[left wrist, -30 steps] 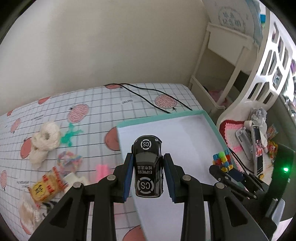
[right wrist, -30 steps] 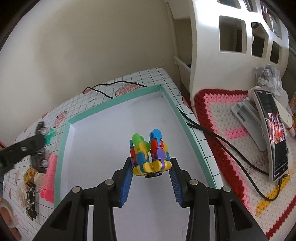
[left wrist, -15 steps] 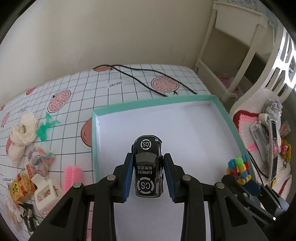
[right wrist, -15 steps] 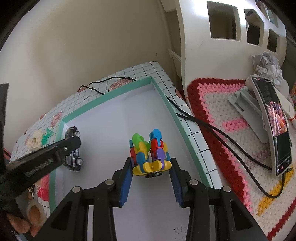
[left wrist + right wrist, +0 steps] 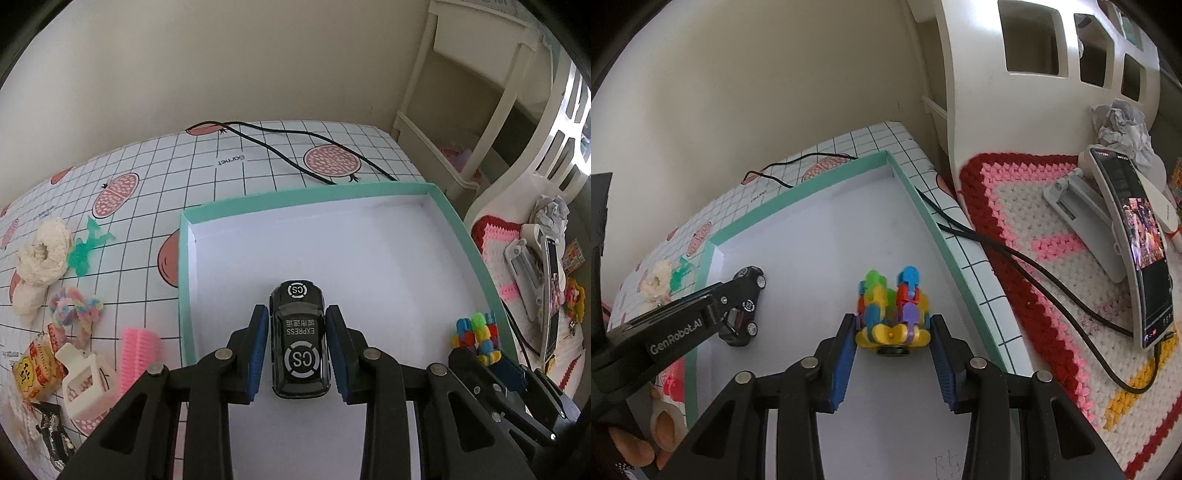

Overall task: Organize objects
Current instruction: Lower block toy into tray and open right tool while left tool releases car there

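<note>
A shallow box with a teal rim point(image 5: 306, 192) and white floor lies on the gridded tablecloth. My left gripper point(image 5: 297, 314) is shut on a black toy car point(image 5: 299, 343) marked "CS EXPRESS", low over the box's left half. In the right wrist view the car point(image 5: 748, 280) sits at the floor beside the left gripper's finger point(image 5: 701, 310). My right gripper point(image 5: 892, 321) is shut on a cluster of colourful plastic pieces point(image 5: 892, 302), down at the box floor near its right wall. The same cluster point(image 5: 476, 332) shows at the left view's right edge.
Left of the box lie a white yarn flower point(image 5: 44, 254), a green figure point(image 5: 86, 247), a pastel rope ring point(image 5: 75, 308), a pink comb point(image 5: 138, 350) and a snack packet point(image 5: 35, 369). A black cable point(image 5: 295, 147) runs behind. A phone on a stand point(image 5: 1137, 251) sits on a crocheted mat point(image 5: 1034, 221).
Both grippers have come further over the box and lower into it. The left gripper moved right with the car; the right gripper kept its hold on the cluster.
</note>
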Demonstrator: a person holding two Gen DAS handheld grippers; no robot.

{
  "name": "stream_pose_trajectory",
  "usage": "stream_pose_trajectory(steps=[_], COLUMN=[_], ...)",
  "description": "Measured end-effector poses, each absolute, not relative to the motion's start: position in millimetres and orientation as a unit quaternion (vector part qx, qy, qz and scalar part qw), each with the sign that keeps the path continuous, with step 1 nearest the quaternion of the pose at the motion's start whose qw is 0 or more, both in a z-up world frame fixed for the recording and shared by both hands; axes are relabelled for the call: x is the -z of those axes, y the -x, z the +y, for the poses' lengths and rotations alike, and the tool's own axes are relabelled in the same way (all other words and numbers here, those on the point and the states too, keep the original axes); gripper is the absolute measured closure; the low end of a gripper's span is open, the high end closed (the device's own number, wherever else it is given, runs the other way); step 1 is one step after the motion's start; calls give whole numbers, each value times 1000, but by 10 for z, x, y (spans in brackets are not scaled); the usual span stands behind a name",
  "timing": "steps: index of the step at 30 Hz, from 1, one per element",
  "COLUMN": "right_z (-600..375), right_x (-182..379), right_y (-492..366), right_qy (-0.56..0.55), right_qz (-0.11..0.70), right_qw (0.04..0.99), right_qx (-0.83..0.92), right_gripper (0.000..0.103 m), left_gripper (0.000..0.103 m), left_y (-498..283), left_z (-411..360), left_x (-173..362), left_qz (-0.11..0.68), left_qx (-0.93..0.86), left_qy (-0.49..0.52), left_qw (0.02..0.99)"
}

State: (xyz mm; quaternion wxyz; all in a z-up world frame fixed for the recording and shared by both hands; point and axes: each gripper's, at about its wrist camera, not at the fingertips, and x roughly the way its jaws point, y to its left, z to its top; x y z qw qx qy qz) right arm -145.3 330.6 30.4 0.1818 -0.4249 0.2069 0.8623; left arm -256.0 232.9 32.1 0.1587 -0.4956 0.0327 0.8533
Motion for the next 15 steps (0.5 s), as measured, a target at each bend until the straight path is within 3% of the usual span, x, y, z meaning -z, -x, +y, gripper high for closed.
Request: stream_pose_trajectory(steps=[15], right_z=[3168], right_x=[-439], right_y=[1476], right_qy=[412], right_qz=[188], right_qw=[168], right_qx=[-876], right_gripper=[58], left_gripper=[67], left_y=[2446], left_z=[2118], left_x=[-506], left_qz=[30], left_qx=[-862], left_qy=[484], left_qw=[150])
